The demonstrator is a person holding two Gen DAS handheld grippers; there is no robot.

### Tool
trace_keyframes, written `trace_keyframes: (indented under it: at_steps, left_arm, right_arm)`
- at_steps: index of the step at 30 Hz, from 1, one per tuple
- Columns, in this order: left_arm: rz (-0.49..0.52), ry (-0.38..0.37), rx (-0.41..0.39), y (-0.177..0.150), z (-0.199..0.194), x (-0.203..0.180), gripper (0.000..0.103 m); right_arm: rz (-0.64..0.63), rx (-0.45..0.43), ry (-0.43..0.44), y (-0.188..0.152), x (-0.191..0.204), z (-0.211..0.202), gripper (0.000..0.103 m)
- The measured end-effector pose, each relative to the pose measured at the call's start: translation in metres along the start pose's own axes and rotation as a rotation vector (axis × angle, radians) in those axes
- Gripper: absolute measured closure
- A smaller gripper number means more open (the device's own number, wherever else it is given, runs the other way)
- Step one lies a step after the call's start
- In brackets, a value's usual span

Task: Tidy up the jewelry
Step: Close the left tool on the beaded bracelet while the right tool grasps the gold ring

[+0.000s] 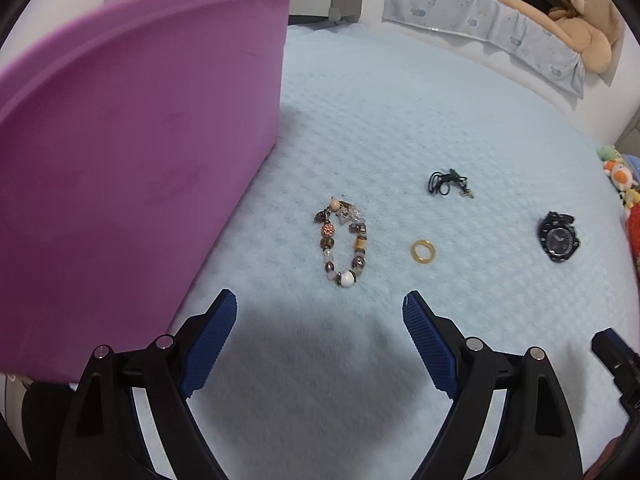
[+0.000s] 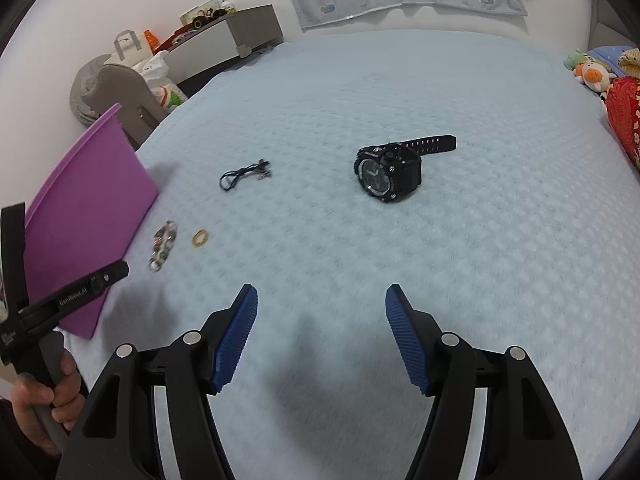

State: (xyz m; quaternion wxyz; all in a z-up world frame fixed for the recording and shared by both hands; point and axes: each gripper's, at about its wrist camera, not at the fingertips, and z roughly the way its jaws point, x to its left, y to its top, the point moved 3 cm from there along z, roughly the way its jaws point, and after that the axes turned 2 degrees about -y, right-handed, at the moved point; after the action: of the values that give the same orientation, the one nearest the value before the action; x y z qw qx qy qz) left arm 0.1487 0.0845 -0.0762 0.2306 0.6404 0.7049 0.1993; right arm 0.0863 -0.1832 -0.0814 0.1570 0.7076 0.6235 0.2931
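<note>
Bedspread (image 1: pixel 400 120): bracelet (image 1: pixel 343 245) ahead of left tongs (image 1: pixel 320 312).

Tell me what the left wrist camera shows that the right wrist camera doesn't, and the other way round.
Only the left wrist view shows the teddy bear and the left gripper, open. Only the right wrist view shows the watch strap stretched out, the hand and the right gripper, open. Both show the purple bin, beaded bracelet, gold ring, black cord and watch.

purple bin (image 1: pixel 132 168) walls left, bedspread (image 1: pixel 400 120) seemingly open rightward
</note>
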Motion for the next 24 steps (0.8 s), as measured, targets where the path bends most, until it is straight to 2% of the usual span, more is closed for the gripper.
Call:
trace_keyframes:
  at_steps: [10,16,24]
  left_arm:
    - [0.001,0.036,0.040,0.005,0.043,0.000,0.020]
    - [0.003,0.035,0.035,0.006,0.048,-0.001,0.020]
    - [-0.004,0.034,0.035,0.006,0.048,0.002,0.020]
  right_arm:
    - [0.023,0.011,-0.024,0.019,-0.017,0.034,0.039]
    - [0.029,0.016,-0.023,0.021,-0.020,0.041,0.039]
    - [0.007,0.016,0.018,0.021,0.001,0.045,0.039]
